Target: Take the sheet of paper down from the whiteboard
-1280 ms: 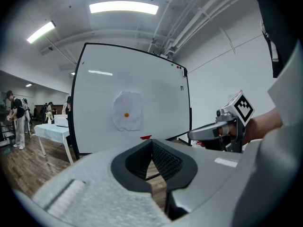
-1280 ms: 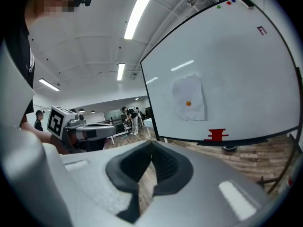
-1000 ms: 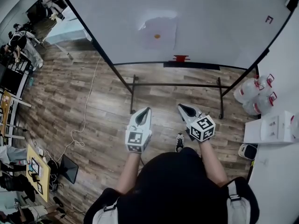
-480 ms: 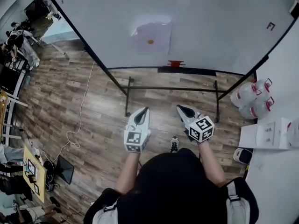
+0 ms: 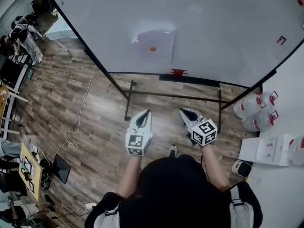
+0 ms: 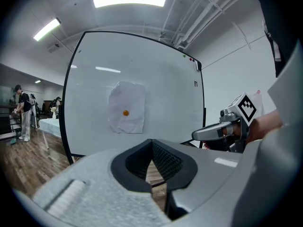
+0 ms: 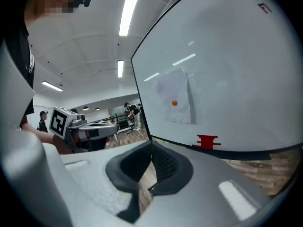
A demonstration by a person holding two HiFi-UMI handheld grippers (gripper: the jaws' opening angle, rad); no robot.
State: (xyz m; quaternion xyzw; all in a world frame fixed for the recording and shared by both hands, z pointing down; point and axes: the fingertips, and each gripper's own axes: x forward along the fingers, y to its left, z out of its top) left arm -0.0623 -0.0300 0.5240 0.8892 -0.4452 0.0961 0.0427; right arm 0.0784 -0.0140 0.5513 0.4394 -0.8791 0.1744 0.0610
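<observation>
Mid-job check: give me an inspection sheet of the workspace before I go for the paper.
Surface: large white whiteboard on a black stand, mostly bare.
Job's things: white sheet of paper held flat on the board by a small round orange magnet, untouched.
Clutter: red object on the board's bottom ledge; clear water jugs on the floor at right.
Grippers: left gripper and right gripper both shut, empty, short of the board.
Cables: white cable trailing over the wood floor at left.
Surroundings: desks and people at far left.
</observation>
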